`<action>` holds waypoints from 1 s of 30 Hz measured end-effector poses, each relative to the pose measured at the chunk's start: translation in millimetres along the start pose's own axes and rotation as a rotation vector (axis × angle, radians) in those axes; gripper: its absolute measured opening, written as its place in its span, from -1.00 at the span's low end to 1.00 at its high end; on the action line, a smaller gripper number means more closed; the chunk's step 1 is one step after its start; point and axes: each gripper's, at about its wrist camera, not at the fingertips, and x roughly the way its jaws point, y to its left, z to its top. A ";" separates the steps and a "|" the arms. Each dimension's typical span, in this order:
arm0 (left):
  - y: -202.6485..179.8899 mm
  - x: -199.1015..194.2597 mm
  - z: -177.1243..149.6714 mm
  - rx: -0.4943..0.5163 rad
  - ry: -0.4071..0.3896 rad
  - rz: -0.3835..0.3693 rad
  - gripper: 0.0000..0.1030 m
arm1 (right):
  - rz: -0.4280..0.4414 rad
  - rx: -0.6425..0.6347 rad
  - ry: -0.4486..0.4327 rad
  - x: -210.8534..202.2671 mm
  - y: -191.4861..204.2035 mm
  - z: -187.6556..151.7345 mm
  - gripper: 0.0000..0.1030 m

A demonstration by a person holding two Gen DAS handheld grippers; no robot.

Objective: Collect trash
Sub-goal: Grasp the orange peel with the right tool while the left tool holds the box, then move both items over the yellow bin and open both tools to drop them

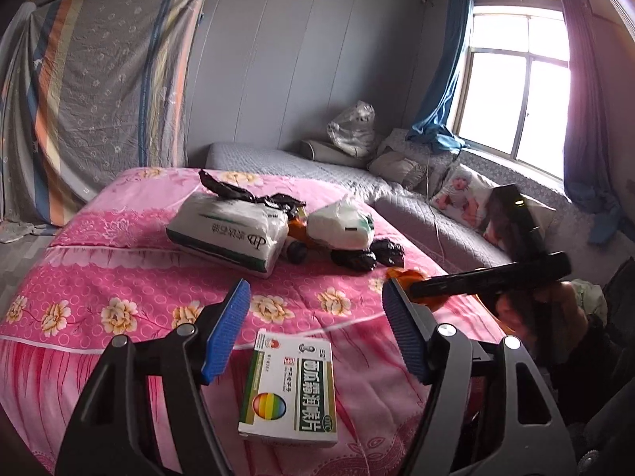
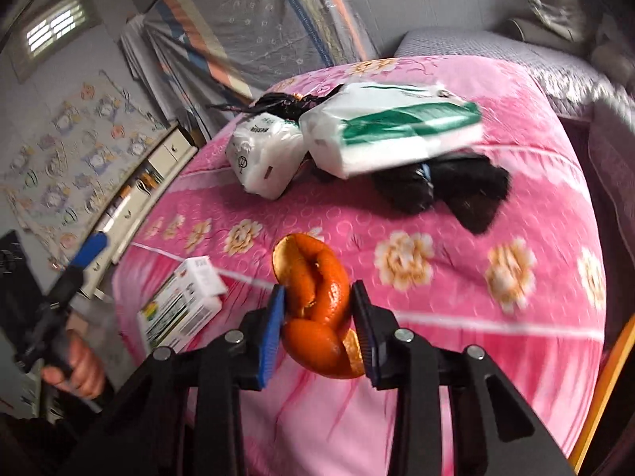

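Observation:
A curled orange peel [image 2: 313, 277] sits between the blue pads of my right gripper [image 2: 317, 289], which is shut on it just above the pink flowered blanket [image 2: 476, 317]. The left wrist view shows the same peel [image 1: 410, 277] at the right, at the tip of that gripper. My left gripper [image 1: 315, 289] is open and holds nothing. A white and green medicine box [image 1: 289, 388] lies flat on the blanket below its fingers. Farther back lie a tissue pack [image 1: 226, 234], a white plastic bag [image 1: 341, 226] and crumpled black bags [image 1: 357, 258].
A grey mattress [image 1: 317, 166] with pillows and a clear bag runs along the wall under the window [image 1: 516, 91]. A striped sheet [image 1: 99, 99] hangs at the back left. In the right wrist view, a hand [image 2: 75, 361] holds the left gripper beside the bed's left edge, near white drawers [image 2: 158, 166].

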 end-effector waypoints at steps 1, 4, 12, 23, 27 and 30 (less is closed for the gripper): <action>-1.0 0.7 -1.3 0.013 0.021 -0.002 0.32 | 0.011 0.018 -0.014 -11.8 -2.8 -6.3 -0.38; -9.5 3.6 -8.5 0.082 0.093 0.003 0.83 | 0.002 0.044 -0.062 -45.3 -15.4 -18.8 -0.38; -12.8 63.7 -38.6 0.131 0.366 0.069 0.83 | 0.030 0.100 -0.138 -79.8 -31.0 -38.6 -0.37; 3.7 52.8 -33.7 0.074 0.318 0.095 0.19 | 0.097 0.113 -0.154 -86.5 -27.6 -42.7 -0.38; -5.0 37.5 -17.0 0.068 0.240 0.035 0.19 | 0.098 0.171 -0.184 -98.0 -44.0 -43.7 -0.37; -16.1 37.5 -4.2 0.057 0.207 -0.033 0.19 | 0.054 0.220 -0.231 -114.4 -59.7 -49.4 -0.37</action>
